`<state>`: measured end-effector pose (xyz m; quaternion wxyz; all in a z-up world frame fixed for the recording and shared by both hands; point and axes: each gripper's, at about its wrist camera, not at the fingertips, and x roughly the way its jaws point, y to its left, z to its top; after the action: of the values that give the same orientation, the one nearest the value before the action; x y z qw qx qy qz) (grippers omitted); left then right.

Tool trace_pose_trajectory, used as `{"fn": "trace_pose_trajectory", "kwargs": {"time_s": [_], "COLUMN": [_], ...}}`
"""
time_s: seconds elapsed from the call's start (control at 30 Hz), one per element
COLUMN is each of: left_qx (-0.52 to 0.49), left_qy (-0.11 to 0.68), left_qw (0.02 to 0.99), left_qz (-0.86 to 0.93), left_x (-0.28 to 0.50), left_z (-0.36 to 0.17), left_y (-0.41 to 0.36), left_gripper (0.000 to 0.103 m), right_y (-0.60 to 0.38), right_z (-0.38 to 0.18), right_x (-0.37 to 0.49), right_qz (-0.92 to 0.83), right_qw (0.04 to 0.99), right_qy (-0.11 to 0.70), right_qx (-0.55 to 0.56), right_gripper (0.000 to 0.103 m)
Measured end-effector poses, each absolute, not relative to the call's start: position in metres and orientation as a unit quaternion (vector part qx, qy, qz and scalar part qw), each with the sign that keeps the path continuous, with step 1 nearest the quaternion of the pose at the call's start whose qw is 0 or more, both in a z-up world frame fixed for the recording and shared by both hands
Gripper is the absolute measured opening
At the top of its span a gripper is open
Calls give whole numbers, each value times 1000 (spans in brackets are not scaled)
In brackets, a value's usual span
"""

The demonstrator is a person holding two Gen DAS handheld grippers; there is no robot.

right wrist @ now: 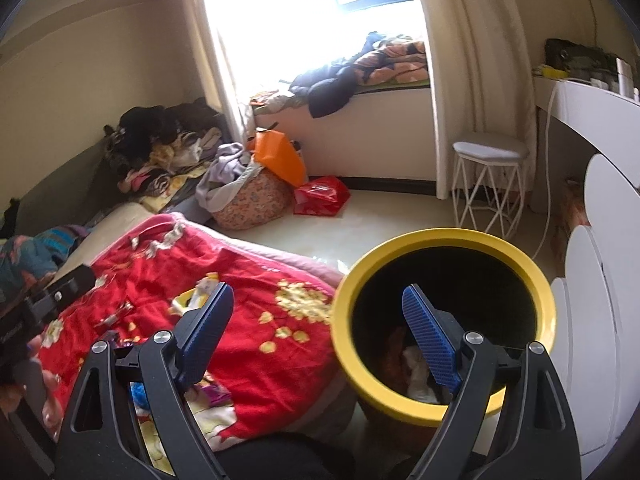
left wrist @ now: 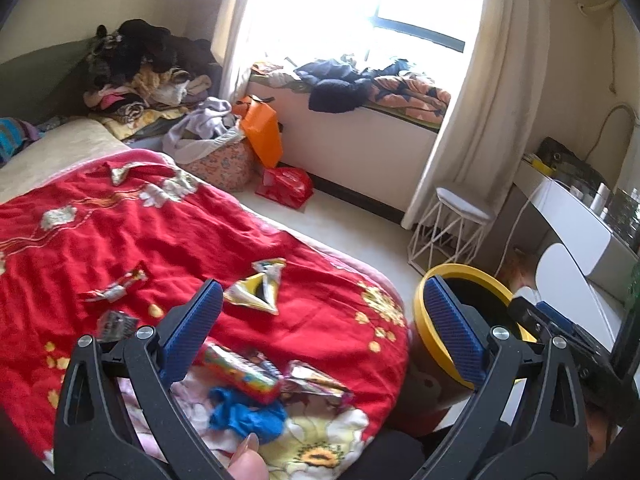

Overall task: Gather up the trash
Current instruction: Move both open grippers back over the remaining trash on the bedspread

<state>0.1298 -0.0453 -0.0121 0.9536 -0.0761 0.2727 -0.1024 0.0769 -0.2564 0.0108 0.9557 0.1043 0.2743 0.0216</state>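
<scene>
Beside the yellow-rimmed bin point(right wrist: 442, 328) | right gripper point(right wrist: 318, 328) gaped empty over its near rim | left gripper point(left wrist: 324, 320) — also wide, empty — sat nearer the rainbow wrapper point(left wrist: 240, 374), lying crosswise on the red quilt point(left wrist: 132, 240) left of the bin.

bin mouth point(right wrist: 444, 240) open from above (bed edge point(right wrist: 320, 276) touches its left); wrappers point(left wrist: 256, 288) unobstructed.
</scene>
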Motion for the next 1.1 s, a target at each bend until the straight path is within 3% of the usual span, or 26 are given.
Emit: {"fn": "trace_pose_trajectory", "kwargs": {"time_s": [0.53,1.1], "left_qx": [-87,-130], "left_qy": [261,270], "left_qw": [960,953], "left_qz": [-51,40], "left_x": [128,139], "left_z": [-9,-28], "left_y": [14,100], "left_gripper": [92,92], "right_y": [-181,-108], "right_z": [17,-17], "right_x": [71,70], "right_qz": [103,186], "right_qw": [956,929], "right_qy": [270,319], "right_qx": [52,-12], "right_gripper": [84,84]}}
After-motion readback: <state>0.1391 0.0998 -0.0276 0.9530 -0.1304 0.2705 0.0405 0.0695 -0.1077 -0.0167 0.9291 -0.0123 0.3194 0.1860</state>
